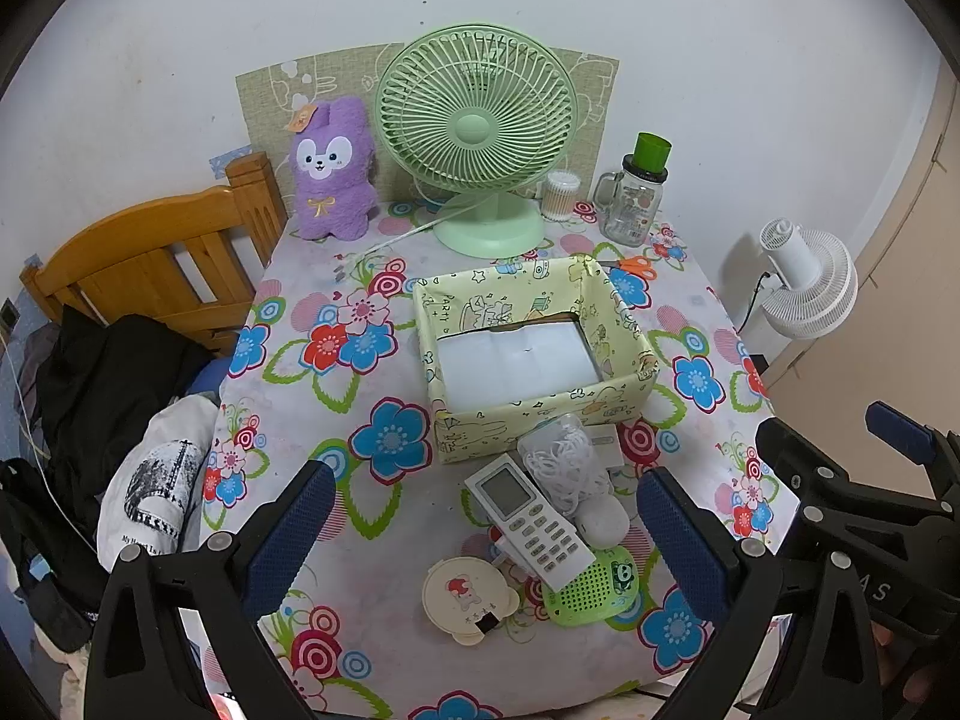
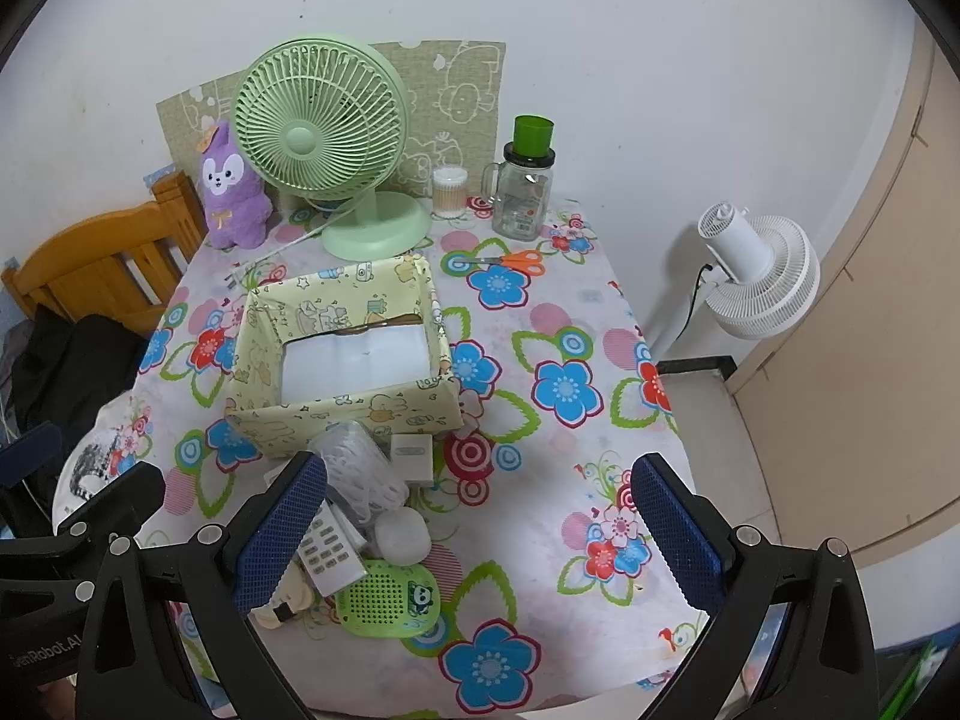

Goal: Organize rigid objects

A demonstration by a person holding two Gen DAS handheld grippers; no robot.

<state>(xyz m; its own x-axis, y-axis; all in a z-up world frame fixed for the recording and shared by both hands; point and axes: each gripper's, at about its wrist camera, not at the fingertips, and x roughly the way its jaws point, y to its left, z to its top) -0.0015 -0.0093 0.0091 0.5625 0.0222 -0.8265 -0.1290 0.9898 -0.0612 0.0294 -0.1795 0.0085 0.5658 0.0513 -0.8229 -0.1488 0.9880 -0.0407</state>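
Floral table [image 1: 384, 540], box [image 1: 516, 426] bare, nothing sorted yet.
We hold the left gripper [image 1: 480, 534] and right gripper [image 2: 480, 534] spread wide, gripping nothing; the remote [image 1: 528, 519], green case [image 1: 591, 594], white pod [image 2: 402, 534] and what looks like a cable jar [image 1: 561, 462] sit just ahead, still outside.

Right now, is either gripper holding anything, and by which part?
Nothing is held. The left gripper and right gripper are both open above the table, clear of the remote and box.

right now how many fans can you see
2. A green desk fan stands at the back of the table beside the purple plush rabbit. A white fan stands off the table to the right, near the wall. Others may be out of view.
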